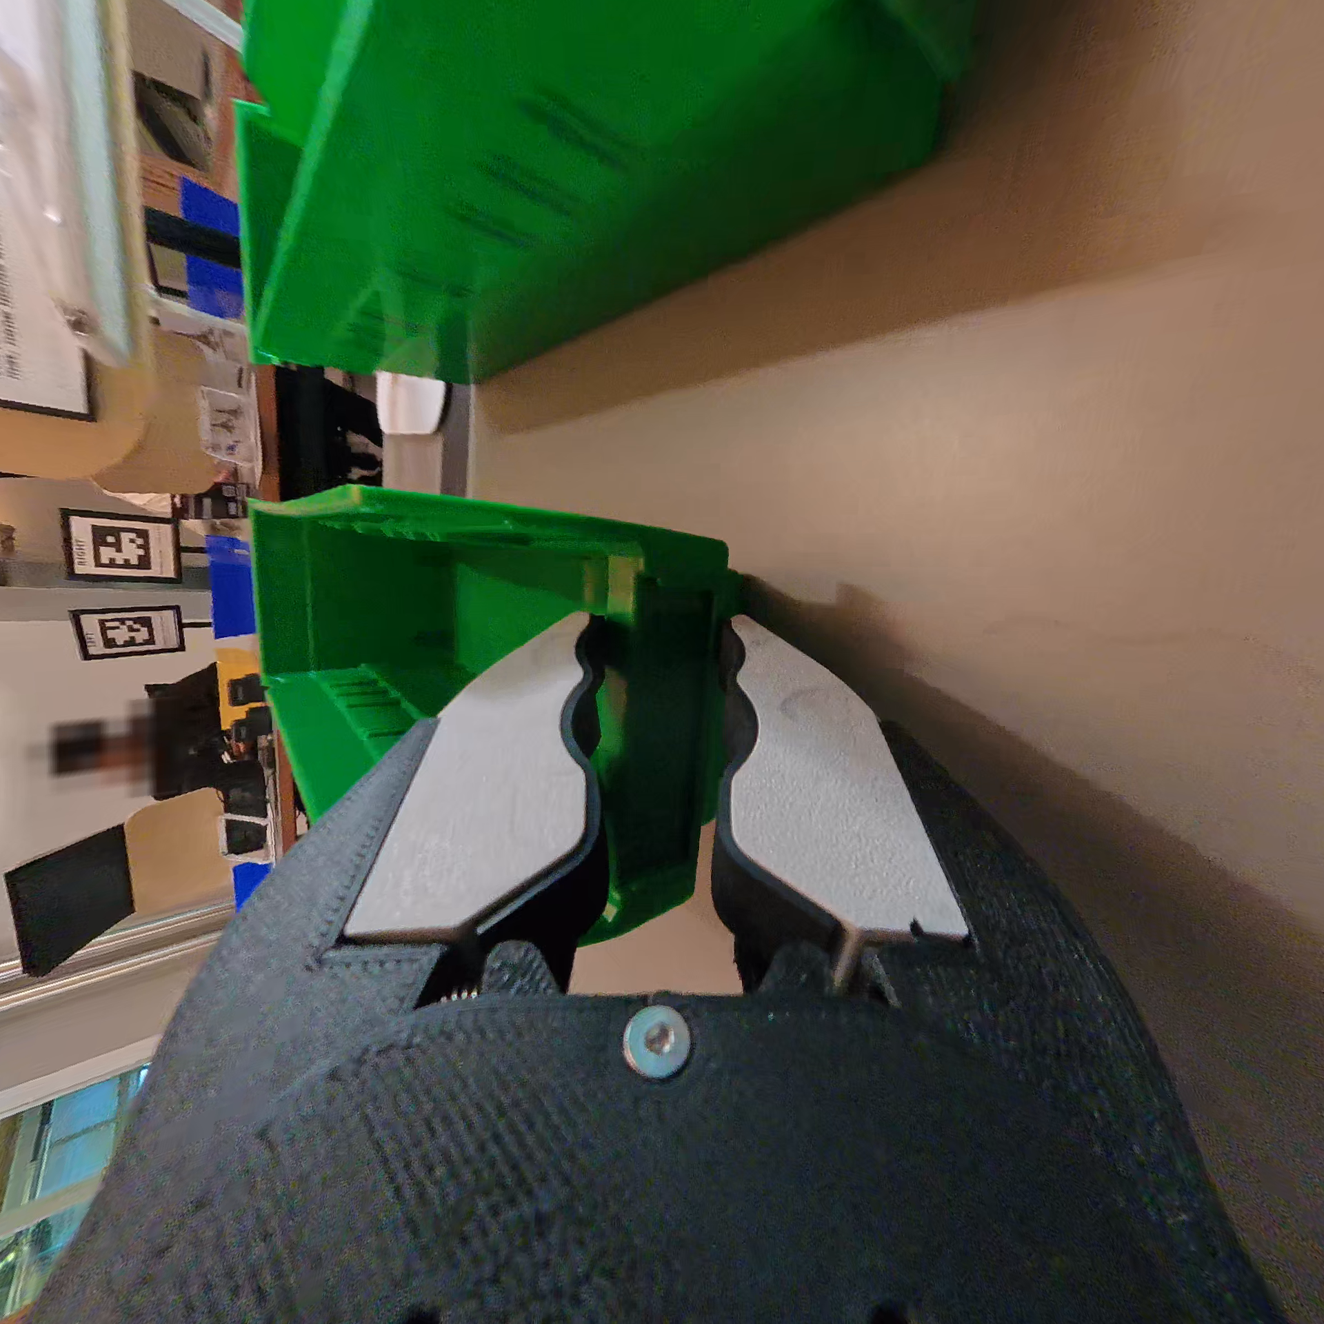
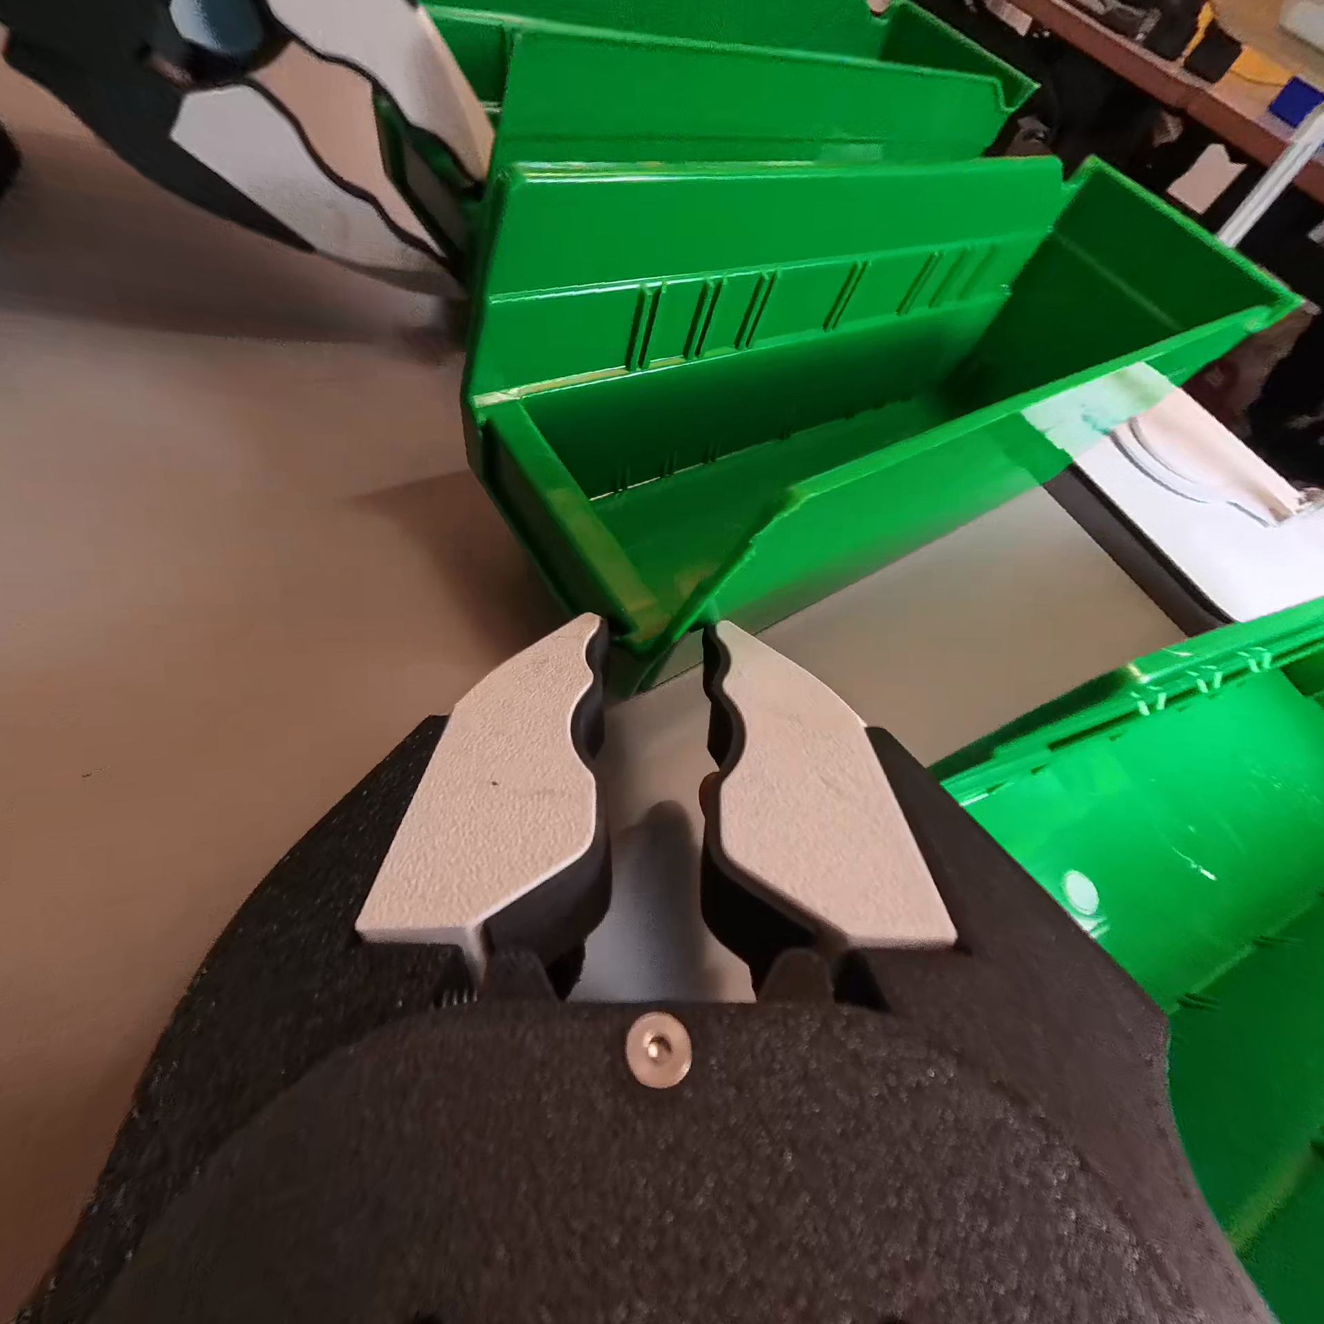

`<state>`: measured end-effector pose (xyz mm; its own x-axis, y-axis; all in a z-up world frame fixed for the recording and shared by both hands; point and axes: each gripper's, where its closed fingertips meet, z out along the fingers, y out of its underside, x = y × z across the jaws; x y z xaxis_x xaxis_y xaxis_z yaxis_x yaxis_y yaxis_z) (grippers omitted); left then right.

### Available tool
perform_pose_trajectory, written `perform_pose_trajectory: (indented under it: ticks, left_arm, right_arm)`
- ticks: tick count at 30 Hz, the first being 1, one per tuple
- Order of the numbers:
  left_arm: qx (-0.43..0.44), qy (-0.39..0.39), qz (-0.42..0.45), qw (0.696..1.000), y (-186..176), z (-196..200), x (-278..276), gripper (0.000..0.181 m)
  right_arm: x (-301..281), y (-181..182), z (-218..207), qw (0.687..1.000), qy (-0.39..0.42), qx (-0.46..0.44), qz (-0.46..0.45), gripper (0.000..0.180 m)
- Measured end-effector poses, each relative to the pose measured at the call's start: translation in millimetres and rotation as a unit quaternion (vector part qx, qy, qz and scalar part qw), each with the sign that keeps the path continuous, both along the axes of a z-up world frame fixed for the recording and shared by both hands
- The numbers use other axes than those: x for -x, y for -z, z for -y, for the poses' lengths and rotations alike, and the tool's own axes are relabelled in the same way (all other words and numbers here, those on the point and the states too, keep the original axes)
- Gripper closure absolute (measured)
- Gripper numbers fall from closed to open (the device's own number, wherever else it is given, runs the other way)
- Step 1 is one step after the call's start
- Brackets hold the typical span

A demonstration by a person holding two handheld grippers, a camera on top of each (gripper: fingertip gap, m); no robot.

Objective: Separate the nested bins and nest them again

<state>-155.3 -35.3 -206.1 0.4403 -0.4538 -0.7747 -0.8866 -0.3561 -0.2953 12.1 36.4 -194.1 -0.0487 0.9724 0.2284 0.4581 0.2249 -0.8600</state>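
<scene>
The left tongs (image 1: 655, 630) are rolled on their side and closed on the end wall of a green bin (image 1: 401, 609) — one finger inside it, one outside, the wall pinched between them. That bin sits on the beige desk (image 1: 1003, 501), with a second green bin (image 1: 573, 179) beyond it, apart from the first.

The right tongs (image 2: 655, 634) stand slightly parted and grip nothing — their tips are at the near corner of an open green bin (image 2: 716, 458), which rests on the desk (image 2: 215, 537). Another green bin (image 2: 752, 100) lies behind it, and a further one (image 2: 1182, 860) is close at the right.
</scene>
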Motion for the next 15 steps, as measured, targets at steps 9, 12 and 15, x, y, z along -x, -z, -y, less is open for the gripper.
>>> perform_pose_trajectory:
  ticks: [9,12,15]
  left_arm:
    - [0.007,-0.088,-0.015,0.996,12.5,-13.5,28.5,0.138]
    - [0.004,-0.088,0.0,0.996,12.6,-22.2,28.1,0.137]
    - [0.026,-0.09,0.006,0.996,14.0,-26.6,28.3,0.14]
  right_arm:
    - [4.6,2.4,-3.0,1.0,0.02,-0.001,0.015,0.145]
    - [0.5,-14.2,0.2,1.0,0.015,-0.002,-0.002,0.144]
    - [-9.8,-36.9,1.5,1.0,0.013,0.003,-0.027,0.144]
